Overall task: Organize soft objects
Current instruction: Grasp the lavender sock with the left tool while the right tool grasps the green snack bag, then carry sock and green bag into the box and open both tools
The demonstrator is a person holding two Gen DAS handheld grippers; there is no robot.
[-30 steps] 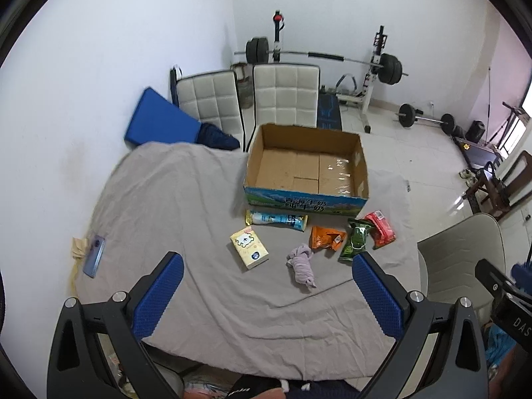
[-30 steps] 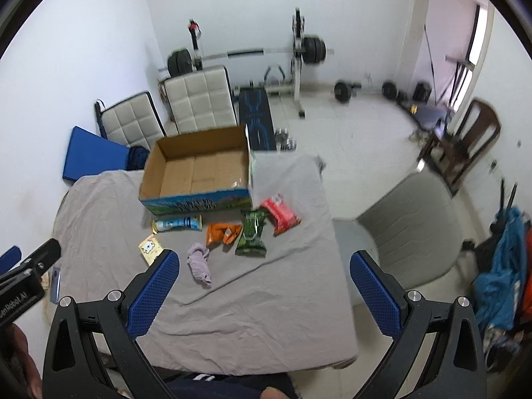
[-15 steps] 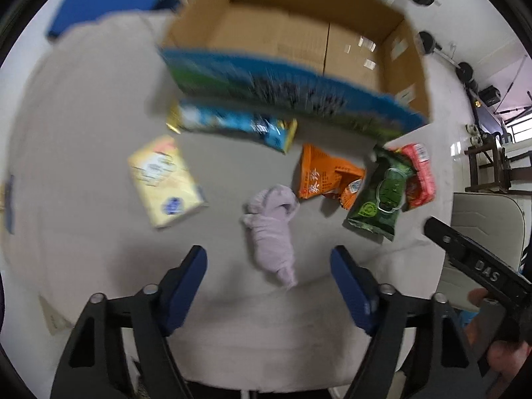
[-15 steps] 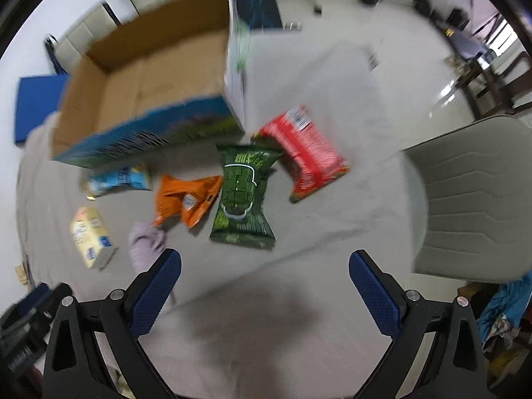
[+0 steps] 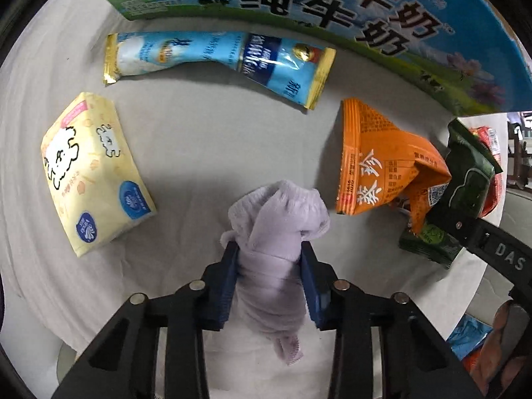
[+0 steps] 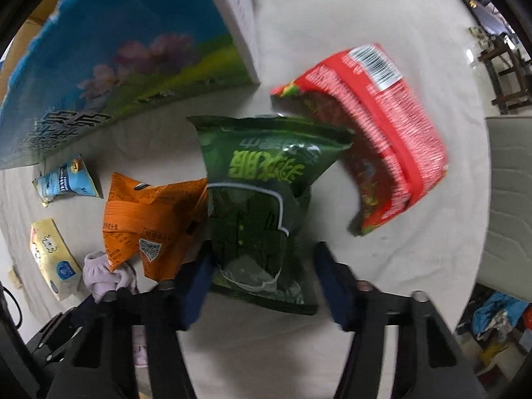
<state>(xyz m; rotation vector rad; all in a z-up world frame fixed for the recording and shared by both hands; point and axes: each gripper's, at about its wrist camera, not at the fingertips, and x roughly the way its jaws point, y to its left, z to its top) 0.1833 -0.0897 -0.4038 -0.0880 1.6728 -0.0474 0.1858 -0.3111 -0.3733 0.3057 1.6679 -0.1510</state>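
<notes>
Clenching your left tongs [image 5: 270,266] on the lilac sock [image 5: 277,229] just below the milk carton box [image 5: 332,10], you ready it for lifting, while your right tongs [image 6: 262,276] straddle the green packet [image 6: 259,199], unclosed.

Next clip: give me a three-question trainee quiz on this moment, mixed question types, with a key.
1. True or false: the left gripper is shut on the lilac sock.
2. The green snack bag lies between which fingers? A) left gripper's B) right gripper's C) neither
3. Fill in: the yellow tissue pack lies on the ____ cloth.

Key: 1 true; 2 B, though the jaws stand apart on either side and have not closed; 3 grey.
</notes>
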